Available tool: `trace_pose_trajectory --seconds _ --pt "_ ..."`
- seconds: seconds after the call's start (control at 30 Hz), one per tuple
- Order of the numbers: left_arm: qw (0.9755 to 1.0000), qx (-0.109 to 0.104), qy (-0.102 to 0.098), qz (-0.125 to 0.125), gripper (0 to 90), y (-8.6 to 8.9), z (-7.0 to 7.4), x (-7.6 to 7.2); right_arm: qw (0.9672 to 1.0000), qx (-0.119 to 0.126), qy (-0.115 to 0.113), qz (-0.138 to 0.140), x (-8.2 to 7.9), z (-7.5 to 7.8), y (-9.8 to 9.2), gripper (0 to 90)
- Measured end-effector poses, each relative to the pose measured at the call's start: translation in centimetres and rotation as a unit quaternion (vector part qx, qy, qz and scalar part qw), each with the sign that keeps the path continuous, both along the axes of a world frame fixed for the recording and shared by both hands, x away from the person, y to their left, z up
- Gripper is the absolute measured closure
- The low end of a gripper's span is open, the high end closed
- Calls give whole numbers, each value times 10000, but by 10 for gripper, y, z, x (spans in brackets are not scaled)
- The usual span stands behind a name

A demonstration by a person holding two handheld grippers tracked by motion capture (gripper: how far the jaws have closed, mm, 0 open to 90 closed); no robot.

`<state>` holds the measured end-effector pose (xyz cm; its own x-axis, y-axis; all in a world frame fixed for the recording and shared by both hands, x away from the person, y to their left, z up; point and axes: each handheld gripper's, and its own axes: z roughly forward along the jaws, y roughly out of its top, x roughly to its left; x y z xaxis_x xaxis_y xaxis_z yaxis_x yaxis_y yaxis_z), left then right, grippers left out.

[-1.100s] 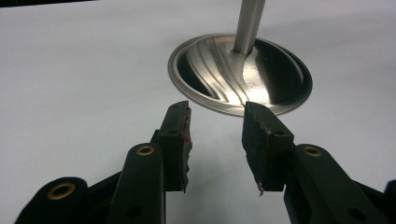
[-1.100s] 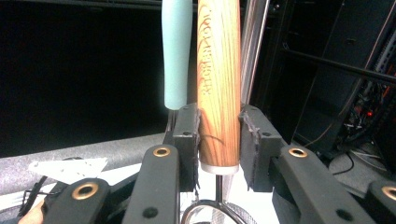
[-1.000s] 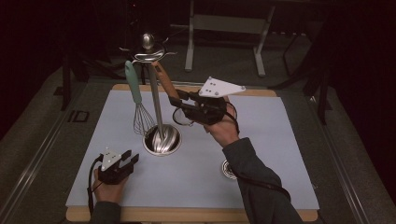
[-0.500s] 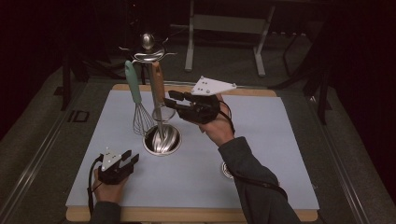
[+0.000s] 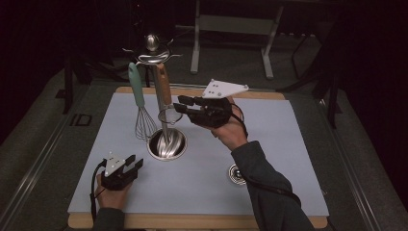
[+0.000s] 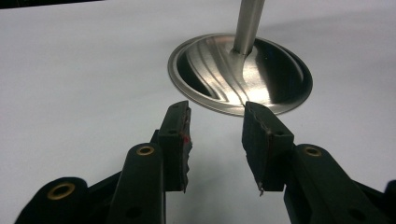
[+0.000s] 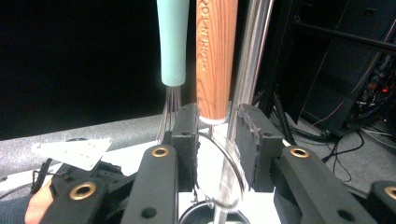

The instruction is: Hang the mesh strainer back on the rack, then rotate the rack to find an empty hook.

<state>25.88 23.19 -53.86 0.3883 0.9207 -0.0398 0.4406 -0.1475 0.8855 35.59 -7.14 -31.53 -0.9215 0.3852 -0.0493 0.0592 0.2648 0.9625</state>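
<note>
Dark room beyond the table; a pale mat (image 5: 288,144) covers the tabletop, and a steel utensil stand (image 5: 161,110) is set on the mat's left half.

Step in hand, as judged: work at the wooden-handled tool (image 5: 164,89), which hangs upright from the stand's top hooks, just beside the pole. Whether it is being hung or taken off cannot be told.

Right gripper (image 5: 179,104): held level just right of the stand, at the lower end of the wooden handle. In the right gripper view the handle's end and its wire loop (image 7: 219,168) are seen between the jaws. The jaws have just been closing, but stand moderately open; no pad is seen pressing on the handle or the wire. No firm hold is read.

Left gripper (image 5: 134,161): rested on the mat in front of the stand's round base (image 6: 243,74), jaws wide apart, nothing between them.

Next move, as judged: if the tool is to be left, the jaws must be drawn straight back from the stand so that the loop is not snagged. If it is to be taken, a firmer closure on the handle is called for first.

Surroundings: a teal-handled whisk (image 5: 139,103) hangs on the stand's far-left side, close to the wooden handle, and could be set swinging. The pole itself crowds the right jaw. A small round metal piece (image 5: 236,174) lies well to the right of the base.
</note>
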Motion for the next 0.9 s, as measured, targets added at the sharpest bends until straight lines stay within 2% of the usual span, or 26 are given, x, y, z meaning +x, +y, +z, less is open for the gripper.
trace_pose_trajectory --seconds 0.3,0.47,0.6,0.77,0.9 --pt "10000 11 17 -1 623 0 0 0 9992 86 305 223 3 -2 -9 701" --pt "10000 12 19 4 623 0 0 0 9985 34 446 303 5 -6 -14 706" --pt "10000 2 26 1 623 0 0 0 9977 -64 644 196 9 -9 -19 708" --pt "10000 -81 52 -16 624 1 0 1 9938 -158 1097 17 17 -18 -31 709" --pt "9998 -157 90 -27 635 3 0 2 9907 -224 1333 -166 22 -27 -44 707"
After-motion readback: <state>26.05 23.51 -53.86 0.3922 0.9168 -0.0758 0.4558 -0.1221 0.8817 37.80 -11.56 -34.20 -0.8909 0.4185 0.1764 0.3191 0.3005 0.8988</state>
